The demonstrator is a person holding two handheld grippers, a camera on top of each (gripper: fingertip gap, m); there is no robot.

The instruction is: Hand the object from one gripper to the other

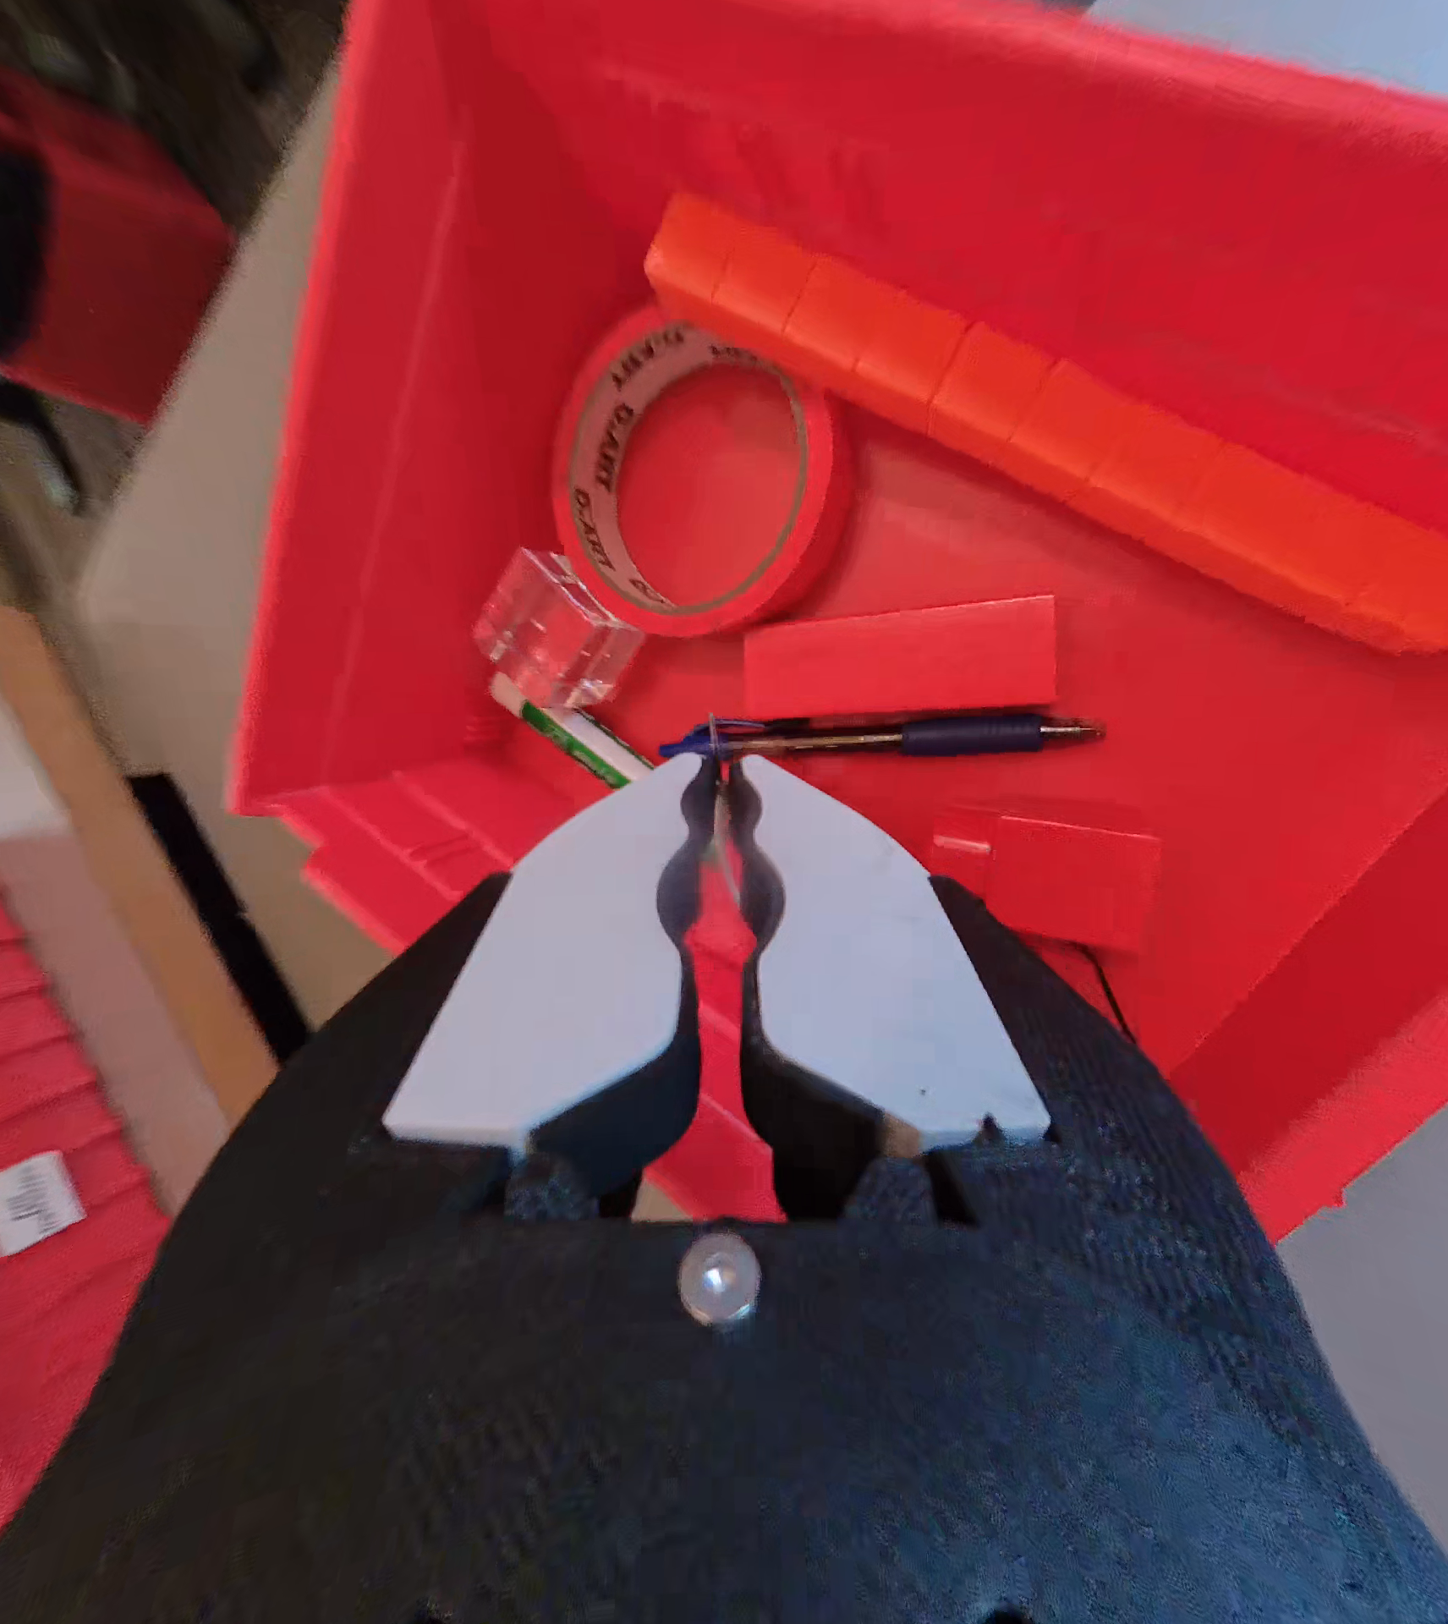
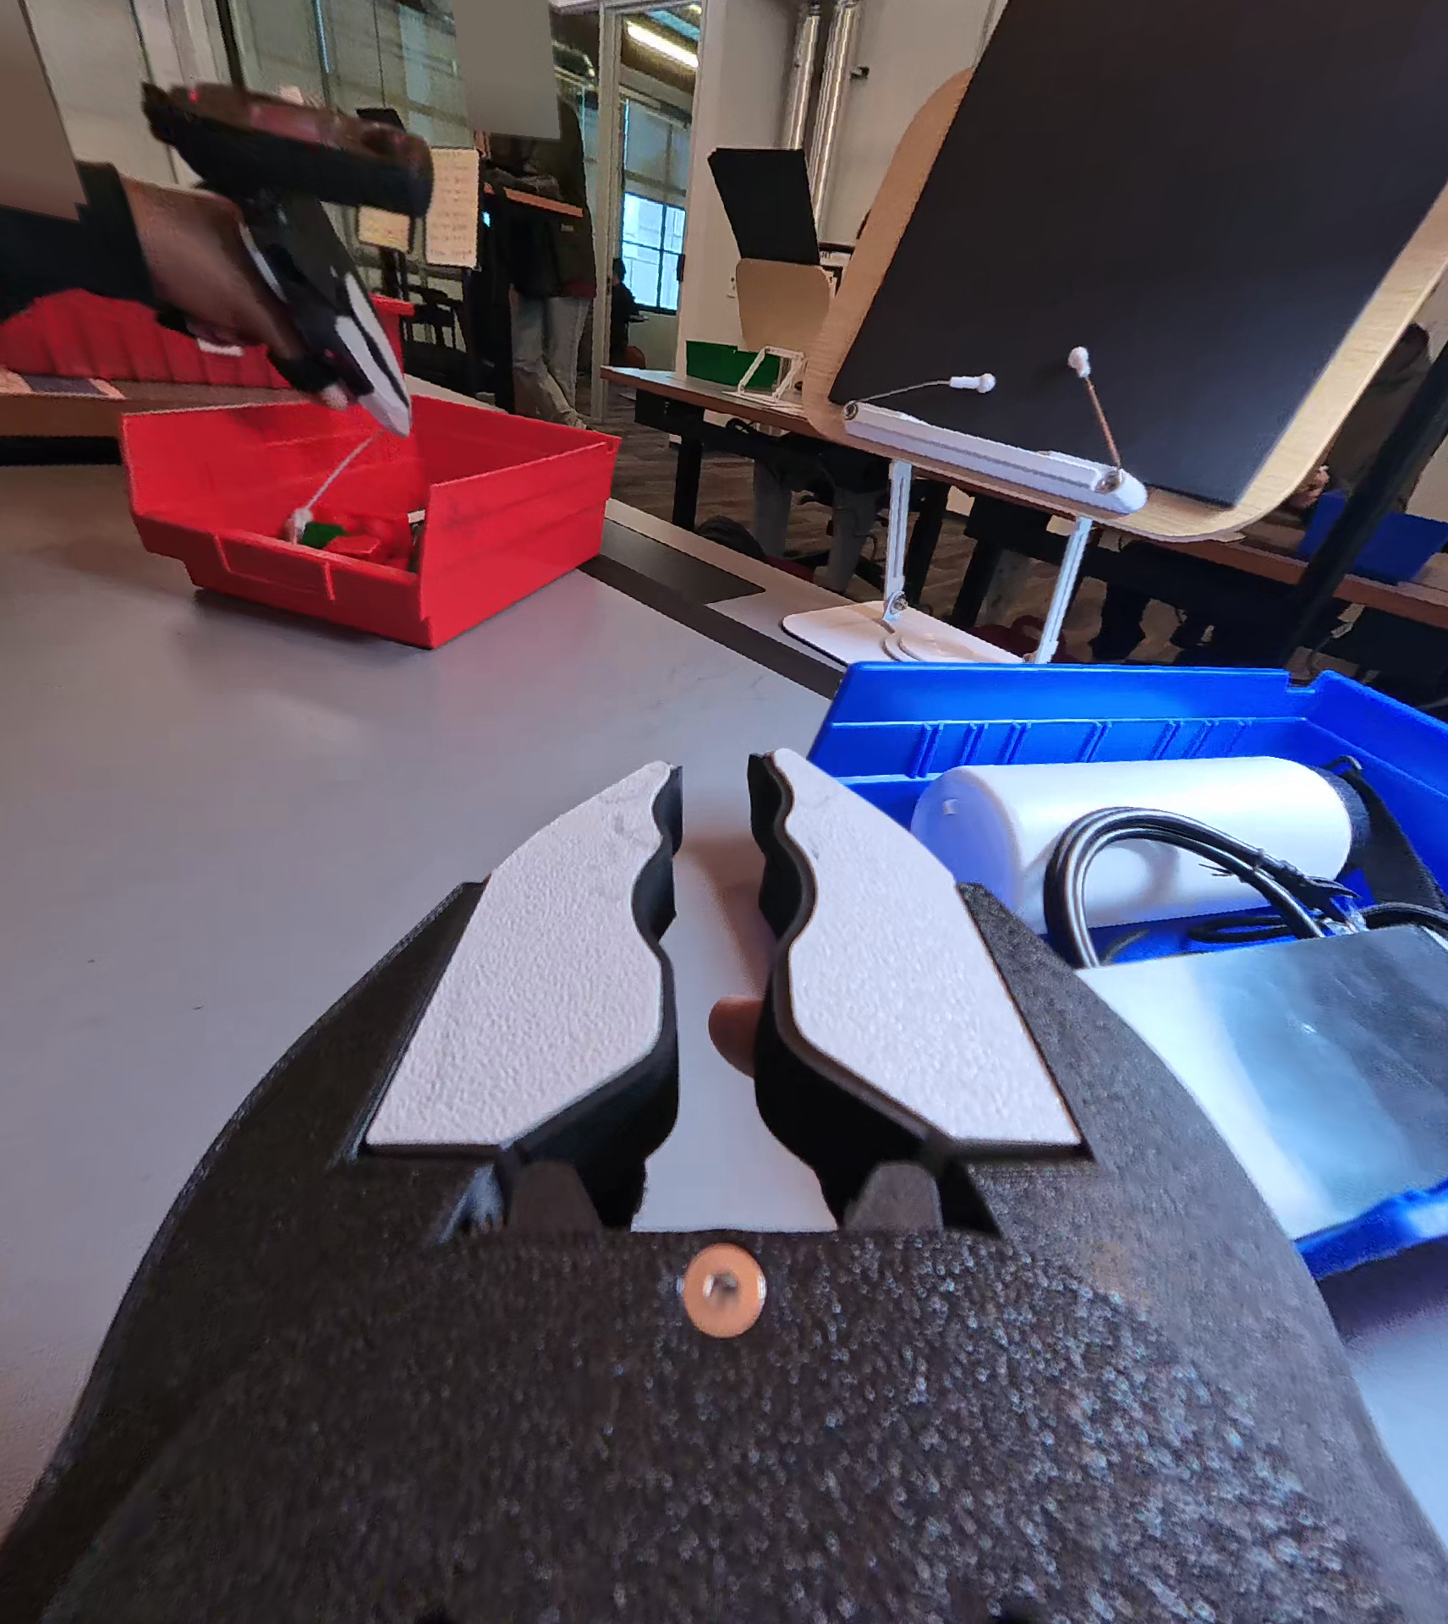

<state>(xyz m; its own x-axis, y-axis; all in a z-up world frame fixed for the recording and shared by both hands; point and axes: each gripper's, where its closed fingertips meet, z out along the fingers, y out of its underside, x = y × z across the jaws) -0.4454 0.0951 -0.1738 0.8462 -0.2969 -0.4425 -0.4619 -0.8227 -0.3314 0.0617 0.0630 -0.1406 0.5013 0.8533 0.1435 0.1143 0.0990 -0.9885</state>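
My left gripper [image 1: 716,769] is shut over the red bin [image 1: 439,351]. A thin white-and-green stick [image 1: 580,734] runs from its tips down toward the bin floor. The right wrist view shows that gripper [image 2: 391,422] far left, tilted down over the red bin [image 2: 510,545], with the pale stick [image 2: 334,483] hanging from its tips. Exactly how the tips hold it is too small to tell. My right gripper [image 2: 713,764] is empty, jaws a little apart, low over the grey table [image 2: 263,791].
The red bin also holds a blue pen [image 1: 923,736], a red tape roll [image 1: 597,422], a clear cube [image 1: 558,628], a row of orange blocks [image 1: 1054,413] and red flat pieces [image 1: 896,659]. A blue bin [image 2: 1054,703] with a white cylinder [image 2: 1142,817] sits right of my right gripper. Left tips to right tips: about 50 centimeters. About 12 centimeters separates my left fingertips from the thin white-and-green stick [image 1: 580,734].
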